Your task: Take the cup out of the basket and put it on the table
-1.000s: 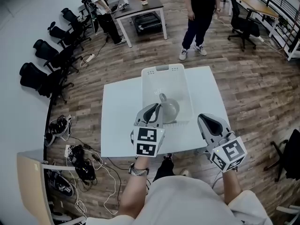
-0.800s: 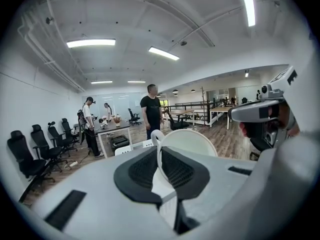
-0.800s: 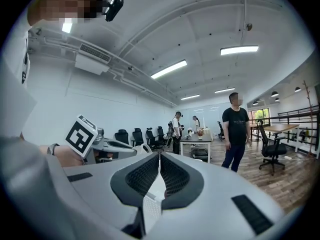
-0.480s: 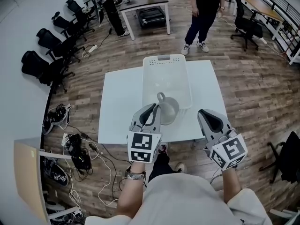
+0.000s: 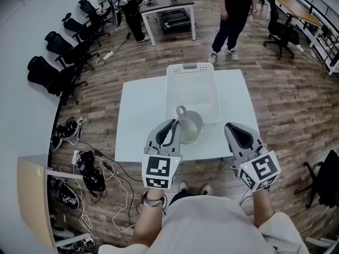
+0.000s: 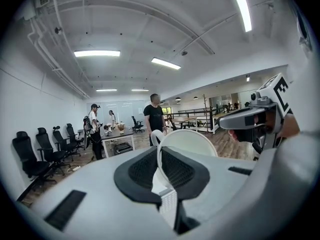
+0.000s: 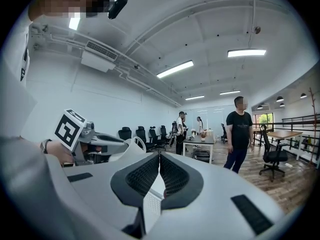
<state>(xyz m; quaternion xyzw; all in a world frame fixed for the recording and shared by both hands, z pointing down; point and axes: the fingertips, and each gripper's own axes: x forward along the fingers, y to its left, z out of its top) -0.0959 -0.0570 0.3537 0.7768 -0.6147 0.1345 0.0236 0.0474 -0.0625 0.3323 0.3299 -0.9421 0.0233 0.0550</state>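
Head view: left gripper's (image 5: 173, 127) cup (image 5: 190, 127) at basket (image 5: 191, 67) rim.

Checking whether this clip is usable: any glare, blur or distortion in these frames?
Head view: evenly lit, sharp, room edges bowed by the wide lens; white cup has low contrast against white basket. Left gripper view: black round vignette, ceiling strip light blown out. Right gripper view: same vignette, lights less harsh.
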